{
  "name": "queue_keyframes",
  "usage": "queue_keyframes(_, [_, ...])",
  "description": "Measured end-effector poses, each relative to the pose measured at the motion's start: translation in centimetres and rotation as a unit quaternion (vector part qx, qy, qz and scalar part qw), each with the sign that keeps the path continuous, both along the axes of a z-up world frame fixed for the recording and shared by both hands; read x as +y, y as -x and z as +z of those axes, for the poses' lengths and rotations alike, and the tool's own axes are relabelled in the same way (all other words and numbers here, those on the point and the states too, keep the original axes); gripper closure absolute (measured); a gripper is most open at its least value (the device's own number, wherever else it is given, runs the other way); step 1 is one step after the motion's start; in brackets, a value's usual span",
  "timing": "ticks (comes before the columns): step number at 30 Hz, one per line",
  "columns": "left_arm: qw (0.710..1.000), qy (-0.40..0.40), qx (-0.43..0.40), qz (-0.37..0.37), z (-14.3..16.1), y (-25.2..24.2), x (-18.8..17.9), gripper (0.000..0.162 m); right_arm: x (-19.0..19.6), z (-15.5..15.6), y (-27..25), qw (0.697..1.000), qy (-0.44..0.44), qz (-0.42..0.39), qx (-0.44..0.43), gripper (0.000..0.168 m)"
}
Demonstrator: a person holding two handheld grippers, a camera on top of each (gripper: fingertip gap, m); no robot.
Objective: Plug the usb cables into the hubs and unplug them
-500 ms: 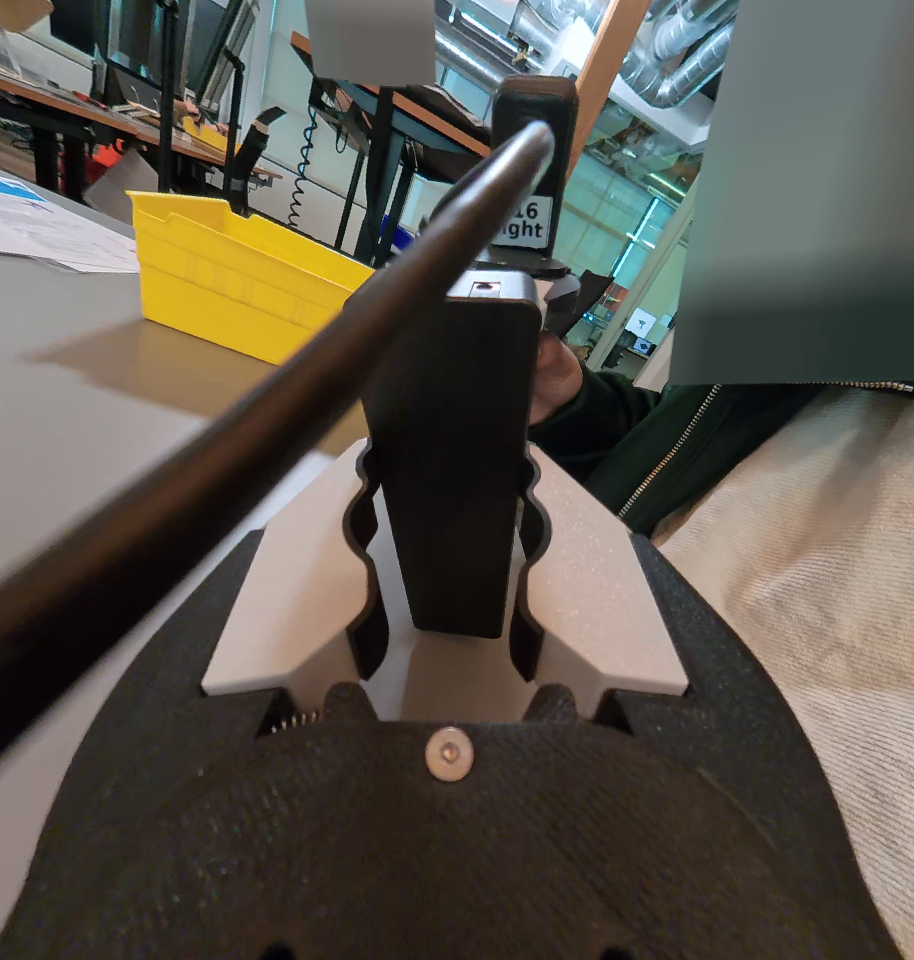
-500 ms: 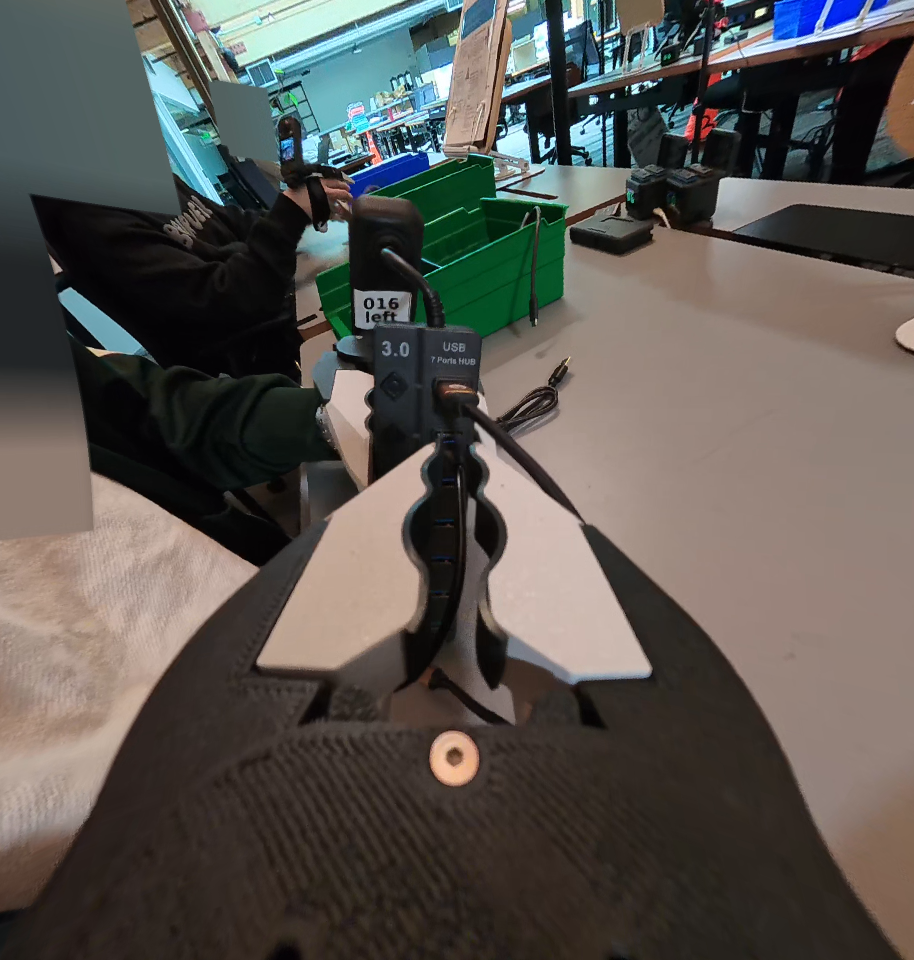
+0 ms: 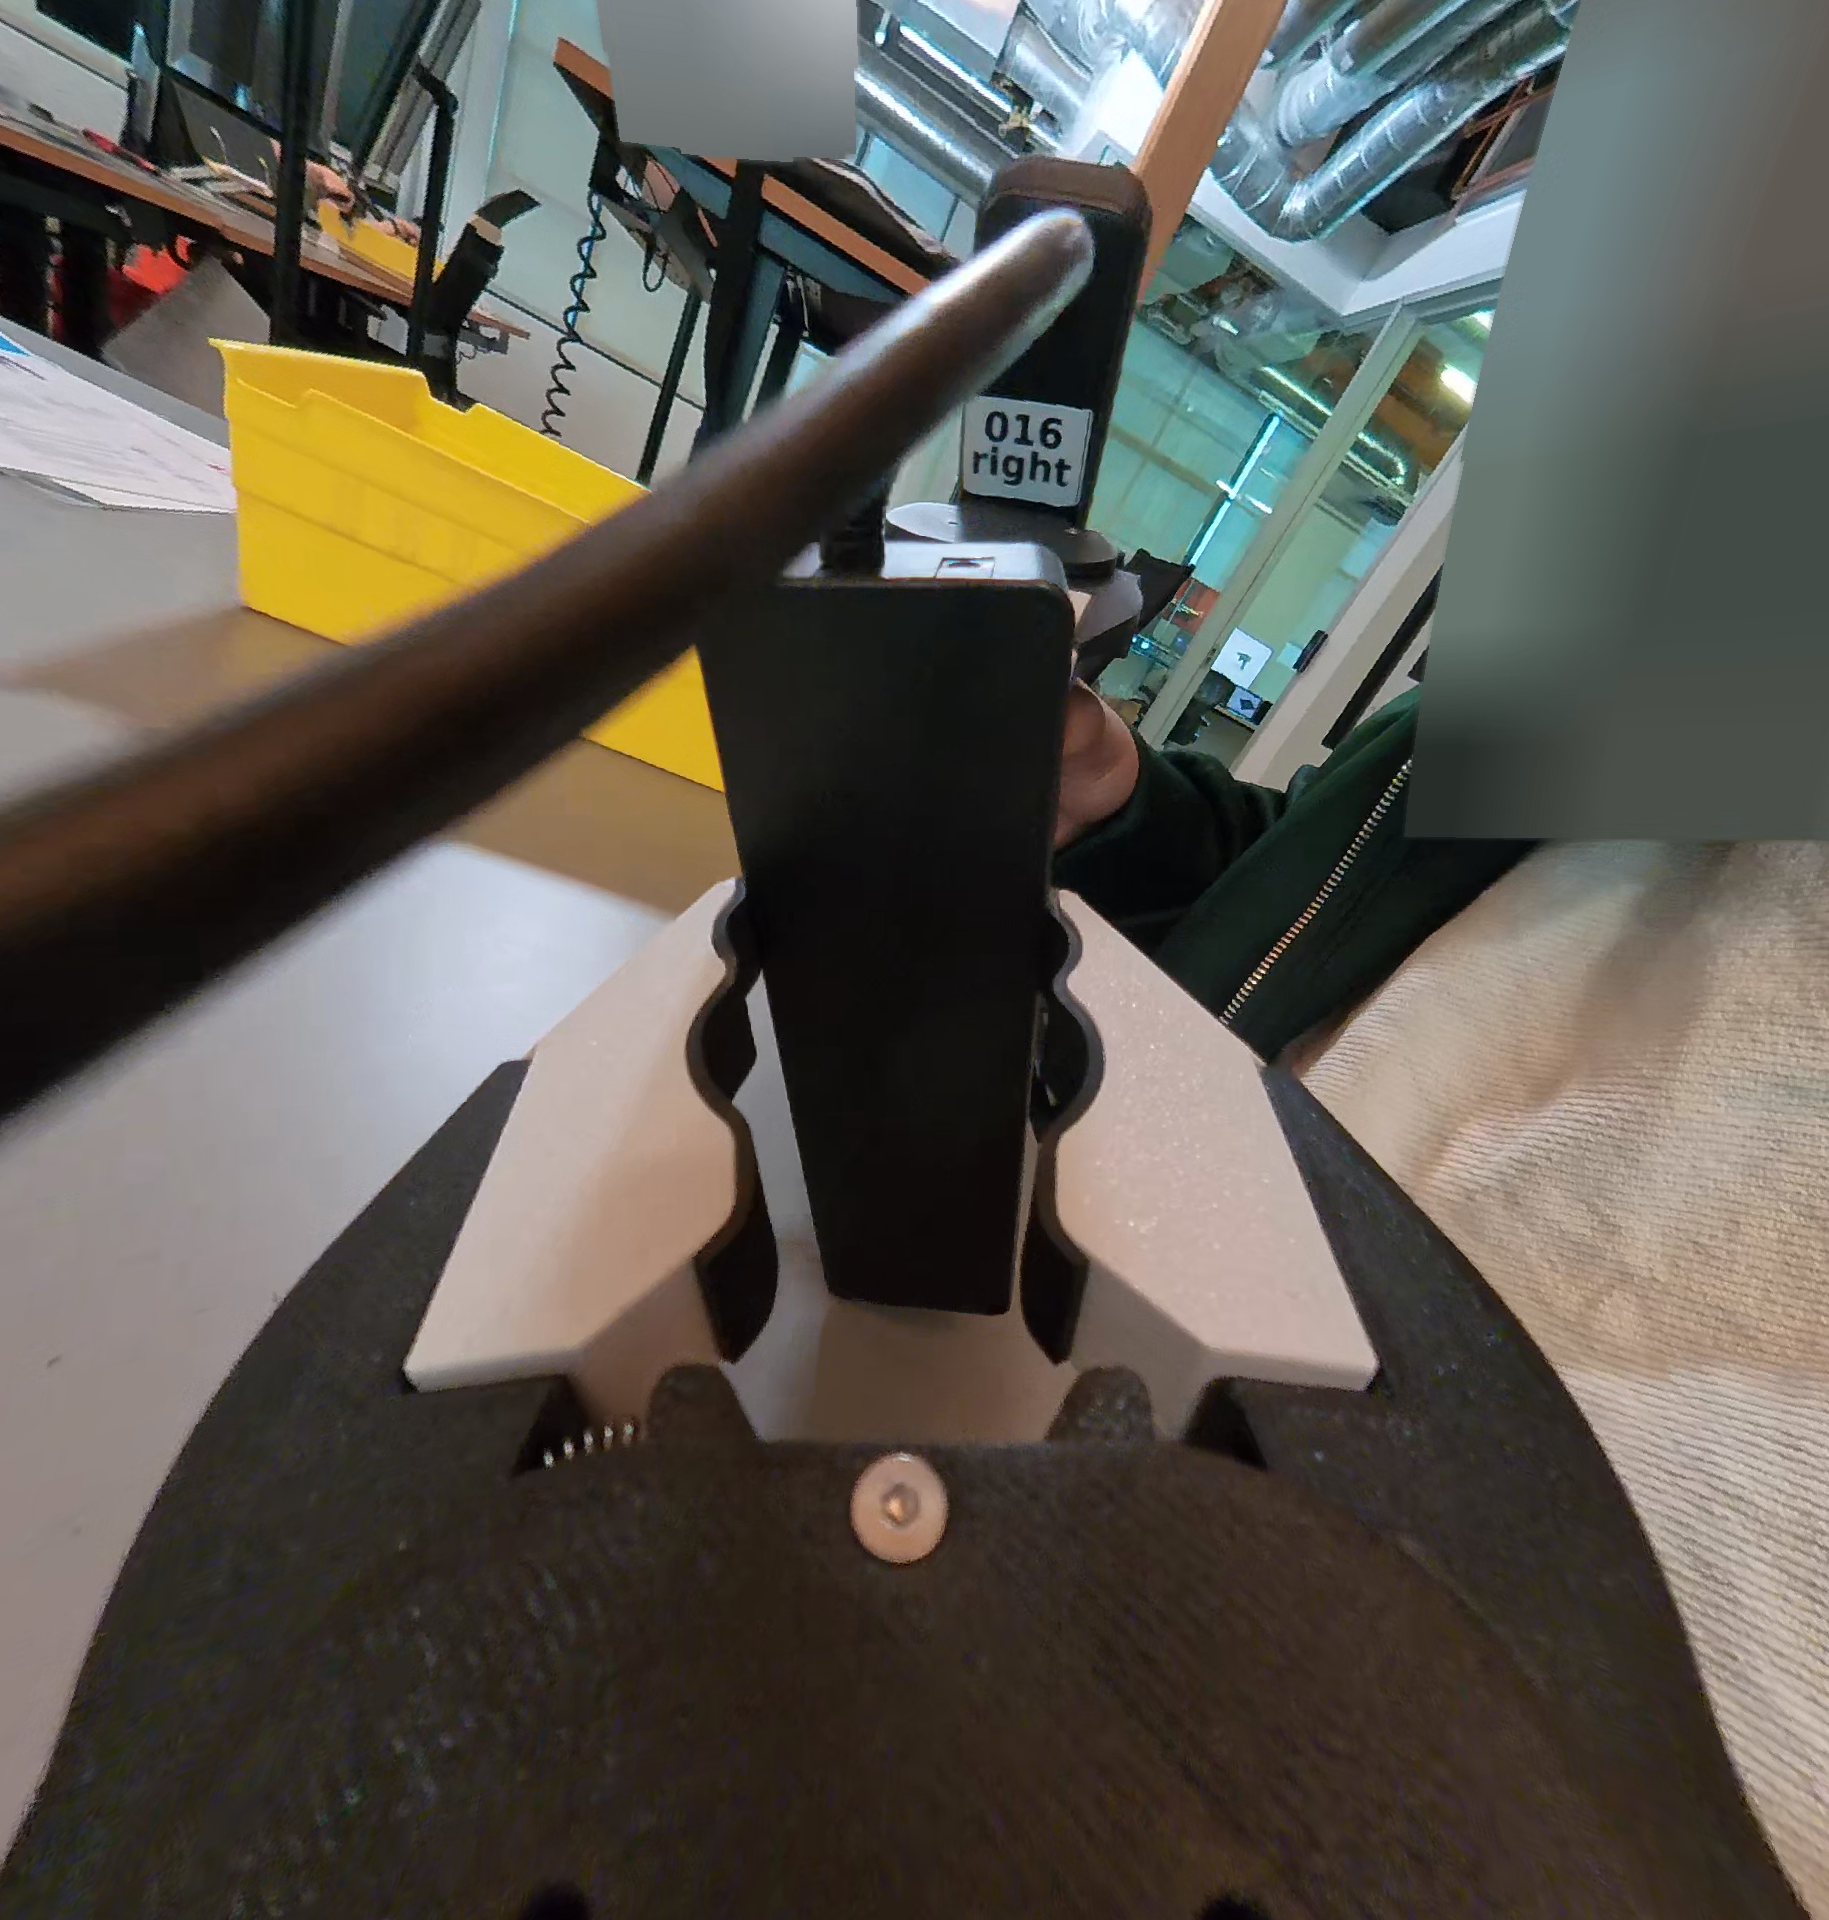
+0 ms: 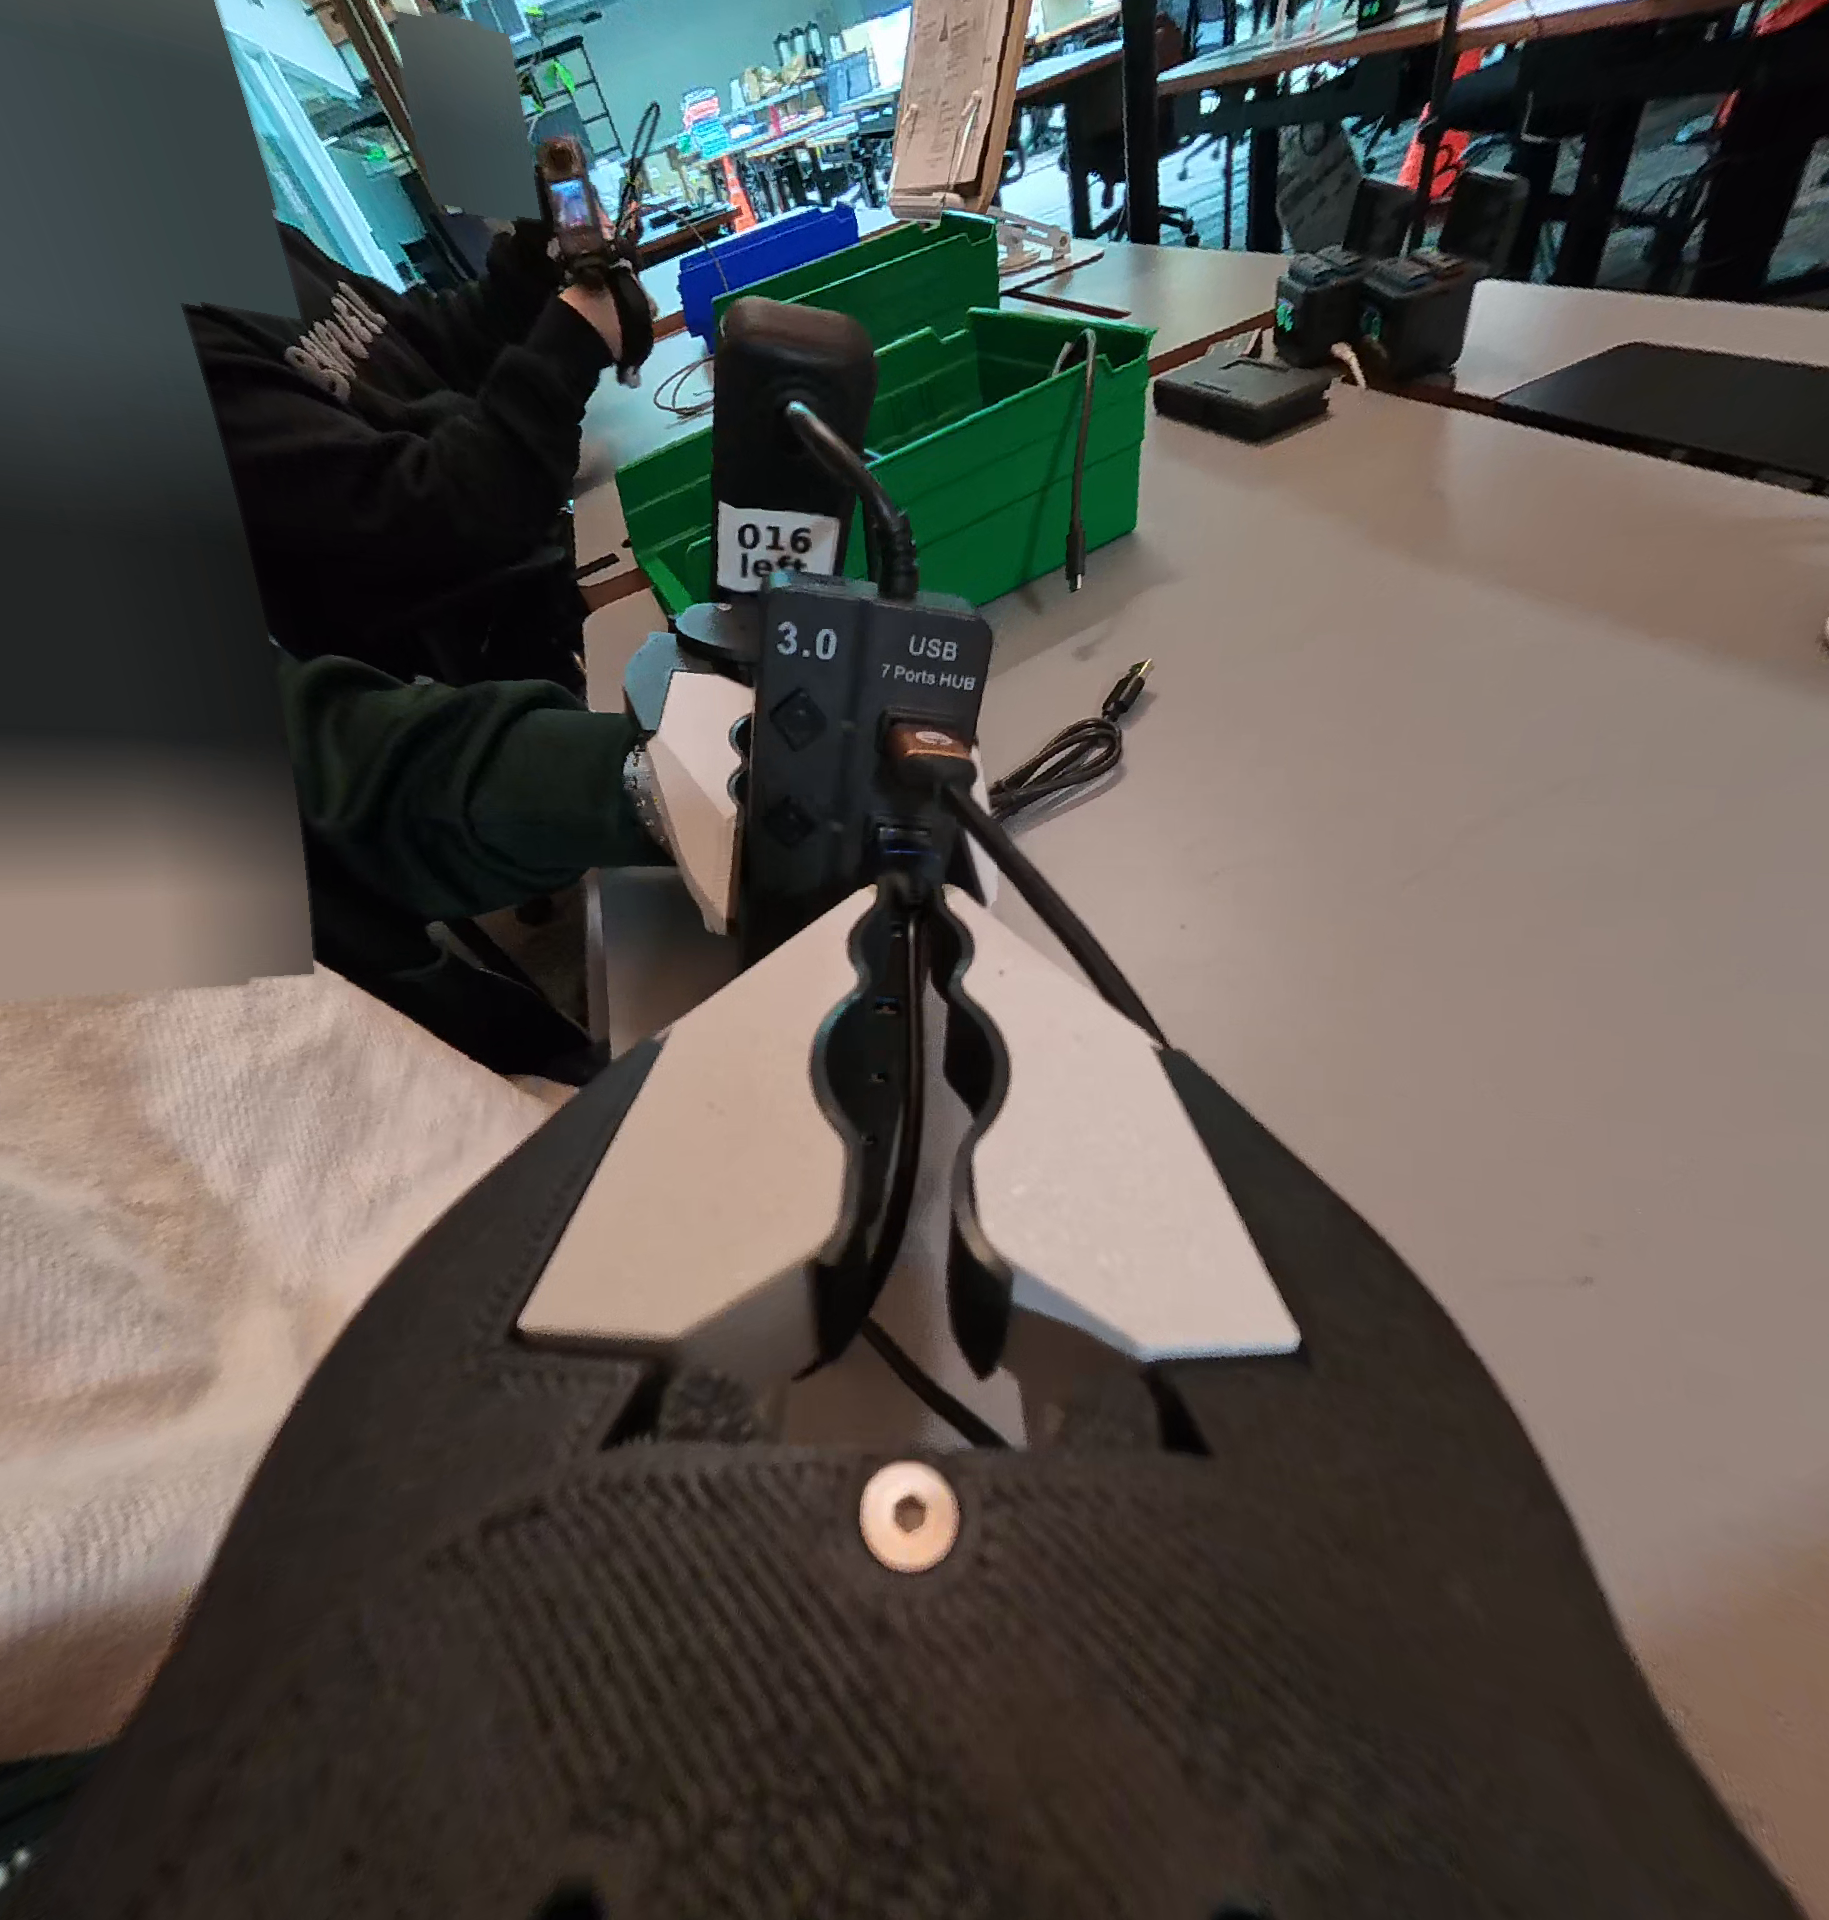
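- the usb hub (image 4: 868, 727), a stiff black bar, is held up off the surface (image 4: 1461, 831) between my two tools; i see its port face in the right wrist view and its plain back (image 3: 889, 883) in the left wrist view.
- one plug (image 4: 925, 753) with a copper-coloured shell sits in the top port, and its thin black cable (image 4: 1045, 925) runs down past my right gripper.
- my left gripper (image 3: 894, 1049) is clamped on the hub's lower body, jaws against its two long edges.
- my right gripper (image 4: 905, 1039) is nearly closed, with a thin black cable running through the narrow gap between its jaws; i cannot tell if the jaws actually pinch it.
- handling, as i judge it: the hub is light and rigid, so the edge hold suits it; its smooth plastic could slip under a hard pull. the cable is limp, so i should take the plug by its hard shell, not the cord.
- a second cable (image 4: 1071, 753) lies coiled on the surface near the hub, a green bin (image 4: 993, 488) behind it.
- a yellow bin (image 3: 370, 499) stands on the other side.
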State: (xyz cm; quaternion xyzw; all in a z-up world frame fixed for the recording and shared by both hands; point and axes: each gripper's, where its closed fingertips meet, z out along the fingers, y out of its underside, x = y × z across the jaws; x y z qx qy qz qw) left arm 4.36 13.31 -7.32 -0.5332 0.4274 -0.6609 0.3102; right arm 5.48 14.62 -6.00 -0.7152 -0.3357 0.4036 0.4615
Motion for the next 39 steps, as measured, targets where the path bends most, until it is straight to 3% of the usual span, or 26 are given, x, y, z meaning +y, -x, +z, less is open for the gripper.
queue_keyframes(15, [1.0, 0.023, -0.011, -0.002, 0.22, 0.16, 0.34, 0.111, -0.05, -0.26, 0.07, 0.999, 0.024, 0.007, 0.024, 0.164])
queue_keyframes(25, [0.999, 0.045, -0.023, -0.008, 0.62, 0.35, 0.39, 0.111, -0.05, 0.0, 0.31, 0.995, 0.051, 0.004, 0.085, 0.163])
queue_keyframes(39, [0.999, 0.048, -0.003, -0.019, -0.08, 0.27, 0.01, 0.111, -0.07, -0.2, 0.45, 0.995, 0.059, -0.001, 0.084, 0.163])
